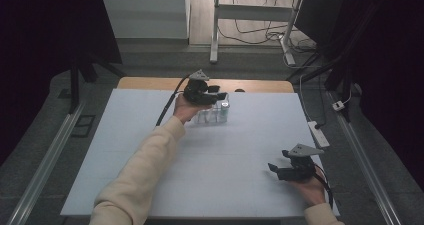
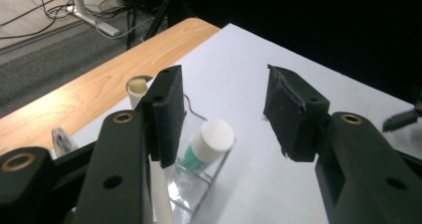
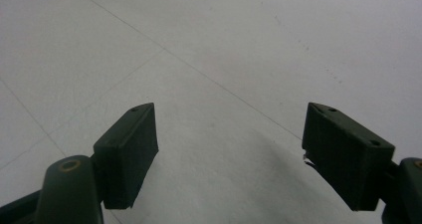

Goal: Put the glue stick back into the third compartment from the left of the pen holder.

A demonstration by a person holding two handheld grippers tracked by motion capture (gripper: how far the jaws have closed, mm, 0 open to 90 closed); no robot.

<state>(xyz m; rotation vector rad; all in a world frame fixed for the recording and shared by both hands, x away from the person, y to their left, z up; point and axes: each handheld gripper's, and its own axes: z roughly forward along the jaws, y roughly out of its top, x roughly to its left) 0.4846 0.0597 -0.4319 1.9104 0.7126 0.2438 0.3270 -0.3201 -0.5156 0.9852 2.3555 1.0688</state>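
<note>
I start from the clear rack (image 1: 214, 116), a small see-through stand holding capped tubes, which sits on the white board (image 1: 150, 150) toward twelve o'clock, just short of the board's far edge and the strip of wooden table (image 1: 260, 85) beyond it. In my left gripper view I see a tube with a white cap (image 2: 215, 138) and a green band standing in the rack, and a second, open-topped tube (image 2: 137, 87) at about ten o'clock from it, partly hidden behind the near jaw.

My left gripper (image 1: 216, 92) hangs right over the rack, its jaws pointing toward three o'clock in the high view. The jaws stand spread, with nothing pinched between them; the white-capped tube lies below the gap, close to the left-hand pad (image 2: 168, 115), and I cannot tell whether pad and tube touch.

My right gripper (image 1: 274, 168) sits well apart from the rack, down at about five o'clock on the board, near the board's right edge. Its jaws point toward nine o'clock and are spread wide over bare white surface, holding nothing.

Past the table at twelve o'clock, a desk frame (image 1: 216, 30) stands on the floor with loose cables (image 1: 260, 32) around it.
</note>
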